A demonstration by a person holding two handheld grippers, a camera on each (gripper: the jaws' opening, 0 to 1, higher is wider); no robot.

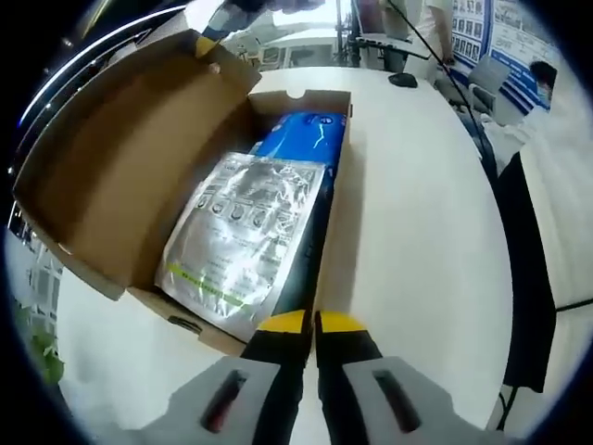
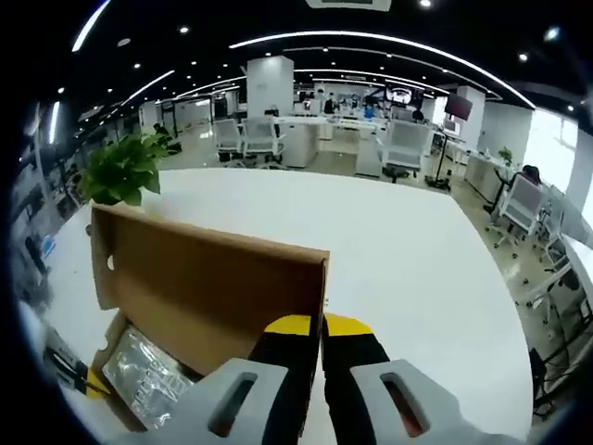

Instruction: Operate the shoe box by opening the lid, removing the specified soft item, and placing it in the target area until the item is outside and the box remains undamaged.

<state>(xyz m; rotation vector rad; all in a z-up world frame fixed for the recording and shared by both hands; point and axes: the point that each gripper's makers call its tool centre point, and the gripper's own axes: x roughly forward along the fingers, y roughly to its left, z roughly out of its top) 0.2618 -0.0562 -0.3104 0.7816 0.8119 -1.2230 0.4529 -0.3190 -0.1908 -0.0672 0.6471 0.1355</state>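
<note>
One white table point(image 1: 417, 232) was seen carrying one cardboard shoe box point(image 1: 176, 320), which had been set near the table's left edge so that its contents could be reached from above. The single lid point(image 1: 120, 176) was held swung back to the left, apparently by the right gripper point(image 2: 322, 324), whose yellow-tipped jaws were drawn together at the lid's upper edge point(image 2: 213, 246); whether the cardboard was actually pinched could not be told. In the left gripper view a yellow-tipped tool point(image 1: 211, 42) was seen at the lid's far corner, judged to be that same gripper. Inside the box two soft items were counted: one silver foil pouch point(image 1: 243, 236), laid uppermost and nearer, and one blue packet point(image 1: 306, 134), lying partly beneath it toward the far end. Both were still inside, so removal was judged not yet begun. The left gripper point(image 1: 313, 323) was held just above the box's near right corner, its jaws nearly closed and nothing between them. One potted plant point(image 2: 120, 171) stood at the far left of the table.
</note>
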